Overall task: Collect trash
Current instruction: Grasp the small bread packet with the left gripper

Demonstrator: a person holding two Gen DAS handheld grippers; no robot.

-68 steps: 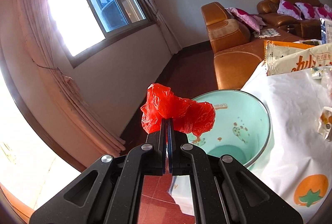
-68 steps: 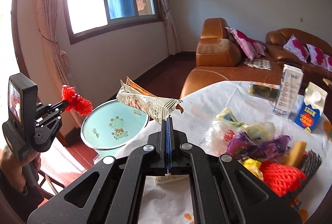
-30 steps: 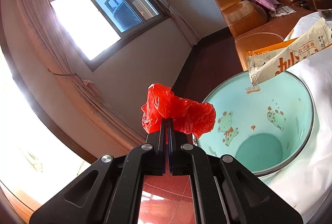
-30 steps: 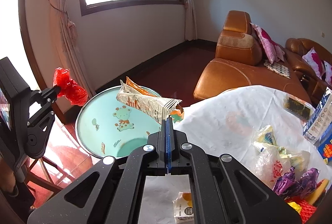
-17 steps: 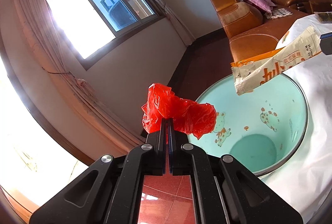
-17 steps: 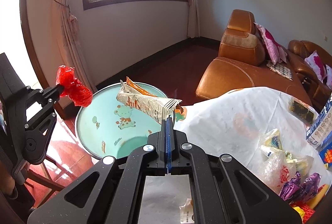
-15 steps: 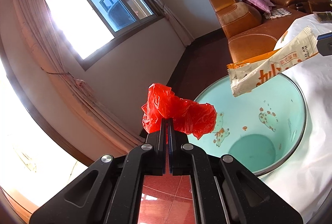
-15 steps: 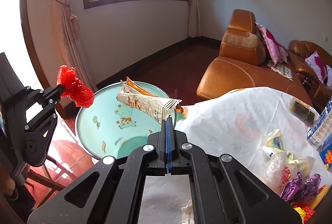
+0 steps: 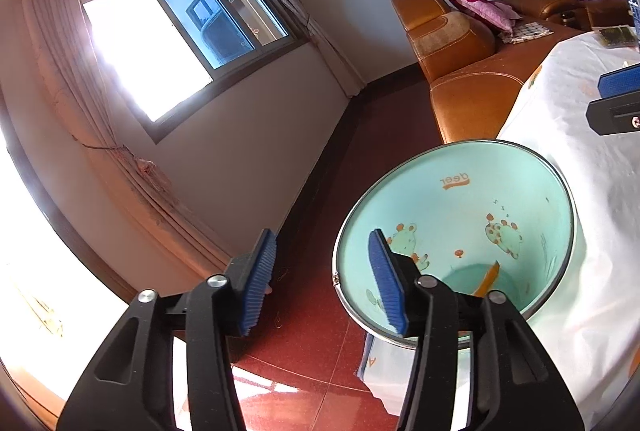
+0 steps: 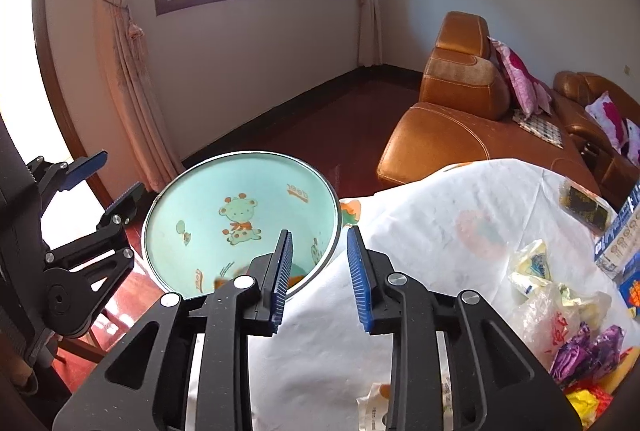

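A mint-green trash bin with cartoon animals (image 9: 472, 207) (image 10: 240, 207) stands on the floor beside the table. My left gripper (image 9: 324, 279) is open and empty at the bin's near-left rim; it also shows in the right wrist view (image 10: 108, 183). My right gripper (image 10: 320, 271) is open and empty over the bin's table-side rim; its fingertip shows in the left wrist view (image 9: 616, 95). An orange wrapper edge (image 9: 489, 277) lies at the bin's bottom. More trash wrappers (image 10: 560, 303) lie on the white tablecloth (image 10: 440, 231).
Brown leather sofas (image 10: 460, 99) with pink cushions stand behind the table. A window with curtains (image 9: 168, 31) fills the far wall. Cartons (image 10: 624, 231) stand at the table's right edge. The floor is dark red tile (image 9: 312, 351).
Both grippers have opened. The red plastic bag has left my left gripper and the snack wrapper has left my right gripper; the wrapper now lies in the bin.
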